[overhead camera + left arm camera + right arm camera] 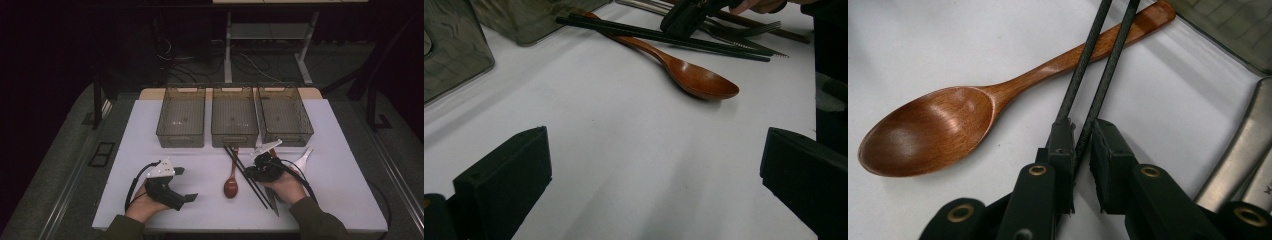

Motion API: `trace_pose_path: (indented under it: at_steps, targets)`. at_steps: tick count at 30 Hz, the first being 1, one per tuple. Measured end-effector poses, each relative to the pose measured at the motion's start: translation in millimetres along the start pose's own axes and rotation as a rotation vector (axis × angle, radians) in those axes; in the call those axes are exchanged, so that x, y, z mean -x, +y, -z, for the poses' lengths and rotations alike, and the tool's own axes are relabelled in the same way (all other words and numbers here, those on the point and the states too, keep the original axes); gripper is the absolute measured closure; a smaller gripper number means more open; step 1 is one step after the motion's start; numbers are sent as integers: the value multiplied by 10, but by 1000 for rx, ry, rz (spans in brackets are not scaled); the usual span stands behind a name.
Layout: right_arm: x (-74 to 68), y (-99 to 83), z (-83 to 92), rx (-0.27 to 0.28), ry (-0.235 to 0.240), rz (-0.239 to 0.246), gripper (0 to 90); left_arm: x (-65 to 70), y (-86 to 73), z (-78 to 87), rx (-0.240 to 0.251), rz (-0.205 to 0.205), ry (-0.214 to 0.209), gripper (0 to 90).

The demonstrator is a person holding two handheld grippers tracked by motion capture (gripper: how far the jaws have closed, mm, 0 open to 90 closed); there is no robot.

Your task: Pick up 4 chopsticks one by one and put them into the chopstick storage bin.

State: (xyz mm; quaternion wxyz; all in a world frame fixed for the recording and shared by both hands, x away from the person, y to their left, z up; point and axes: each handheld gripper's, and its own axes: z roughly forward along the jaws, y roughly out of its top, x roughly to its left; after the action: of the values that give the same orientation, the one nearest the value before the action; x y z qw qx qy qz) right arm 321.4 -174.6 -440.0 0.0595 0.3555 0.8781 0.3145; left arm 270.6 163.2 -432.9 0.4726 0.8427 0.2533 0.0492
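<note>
Two black chopsticks (248, 176) lie side by side on the white table (200, 210), crossing the handle of a brown wooden spoon (231, 186). My right gripper (251, 172) is down on them. In the right gripper view its jaws (1080, 135) stand nearly together. One chopstick (1108, 70) runs into the narrow gap between the pads, and the other meets the left jaw's tip. The wooden spoon (933, 130) lies just left of them. My left gripper (186, 184) rests at the front left, jaws wide open (654, 175) with bare table between them, facing the spoon (704, 80).
Three clear bins (182, 117) (234, 117) (285, 115) stand in a row at the back of the table. A white spoon (303, 159) lies right of my right hand, and a knife (272, 200) lies under it. A fork (744, 30) lies beyond the chopsticks.
</note>
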Motion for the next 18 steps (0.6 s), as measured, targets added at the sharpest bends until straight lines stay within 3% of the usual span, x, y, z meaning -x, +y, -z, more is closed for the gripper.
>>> trace_pose_path:
  at_steps: [18]
  targets:
    - [-26,110,-48,21,14,8,854,-3,-1,0,0,0,-2,0]
